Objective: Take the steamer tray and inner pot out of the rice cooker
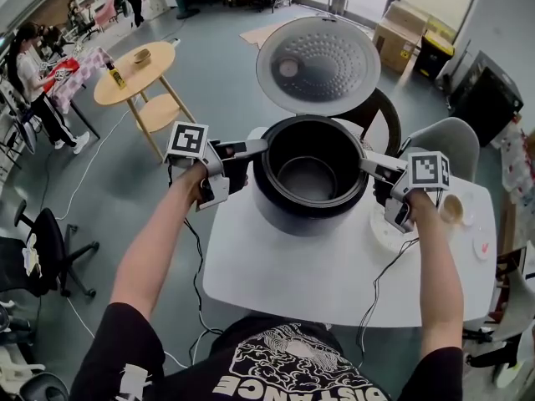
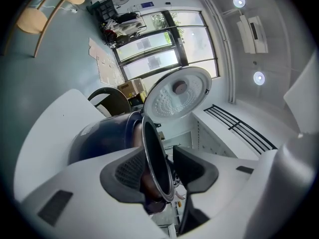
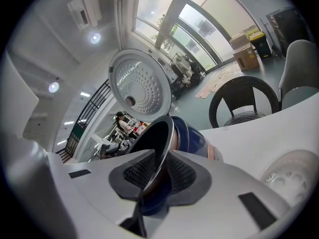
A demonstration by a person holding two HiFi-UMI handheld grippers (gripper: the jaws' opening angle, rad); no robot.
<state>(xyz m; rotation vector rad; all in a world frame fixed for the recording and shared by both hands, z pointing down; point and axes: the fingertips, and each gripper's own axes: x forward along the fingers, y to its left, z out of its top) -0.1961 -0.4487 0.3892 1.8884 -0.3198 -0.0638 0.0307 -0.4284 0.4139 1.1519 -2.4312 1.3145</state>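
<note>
Both tongs are on the inner pot (image 1: 308,178) now, which sits down inside the dark rice cooker (image 1: 272,211) on the white counter (image 1: 276,278), with the lid (image 1: 318,63) swung up behind it. The left tongs (image 1: 255,147) straddle the pot's left rim. In the left gripper view the outer pad lies against the pot wall (image 2: 154,158) but the inner pad stands clear of it, so the left tongs (image 2: 169,171) are not clenched. Over to the right tongs (image 1: 368,164): in the right gripper view they (image 3: 159,176) are pinched onto the rim (image 3: 154,138), a pad on each side. The white perforated steamer tray (image 1: 383,234) is already out, lying on the counter just right of the cooker, below the right hand. As for writing, the shirt (image 1: 292,370) carries letters reading "ISTANCE". There is no legible brand on the cooker, and each tong's cube (image 1: 187,140) bears only square black-and-white markers
</note>
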